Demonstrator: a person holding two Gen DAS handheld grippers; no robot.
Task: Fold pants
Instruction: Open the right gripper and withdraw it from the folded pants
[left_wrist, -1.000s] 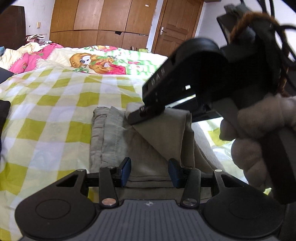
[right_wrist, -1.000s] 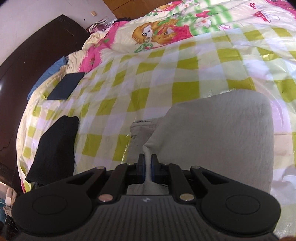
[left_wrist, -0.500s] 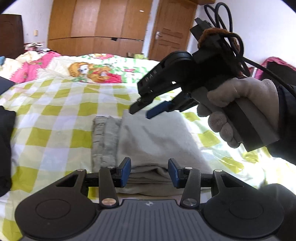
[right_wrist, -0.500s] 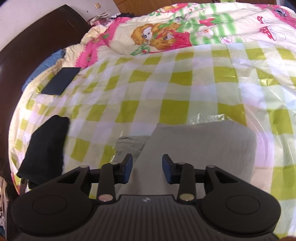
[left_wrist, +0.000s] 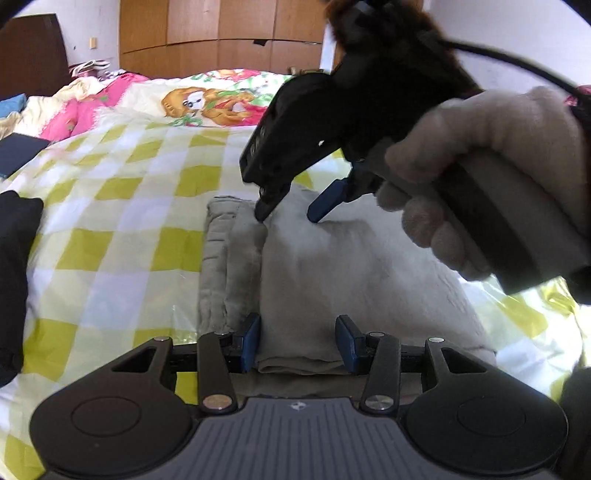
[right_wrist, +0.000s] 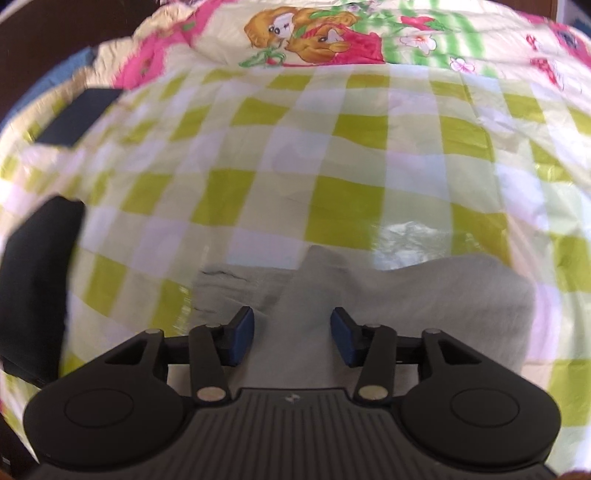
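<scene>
Pants (left_wrist: 332, 280), grey, lie as a folded stack on the green-check sheet (left_wrist: 122, 206), the top flap doubled over a lower layer that sticks out on its left side.

Left gripper (left_wrist: 300, 341): jaws apart, straddling the near folded edge of the pants, pads not pressing it as far as I can tell, so released.

Right gripper (left_wrist: 290, 216): held in a gloved hand (left_wrist: 480, 173), tips down at the far-left corner of the top flap, jaws parted, nothing clamped. Right wrist view shows cloth between its pads (right_wrist: 243, 332) but clear gaps on both sides.

Risks:
- Right tips look to touch or nearly touch the flap; pulling away could drag the corner and reopen the fold.
- A small peak of cloth (right_wrist: 323, 258) stands up at the far edge of the pants; left alone, it likely leaves the stack lumpy.
- If the left jaws close here they probably catch only the top layers, so a lift would peel the stack apart.
- Sheet looks glossy; pants may slide when pushed.
</scene>
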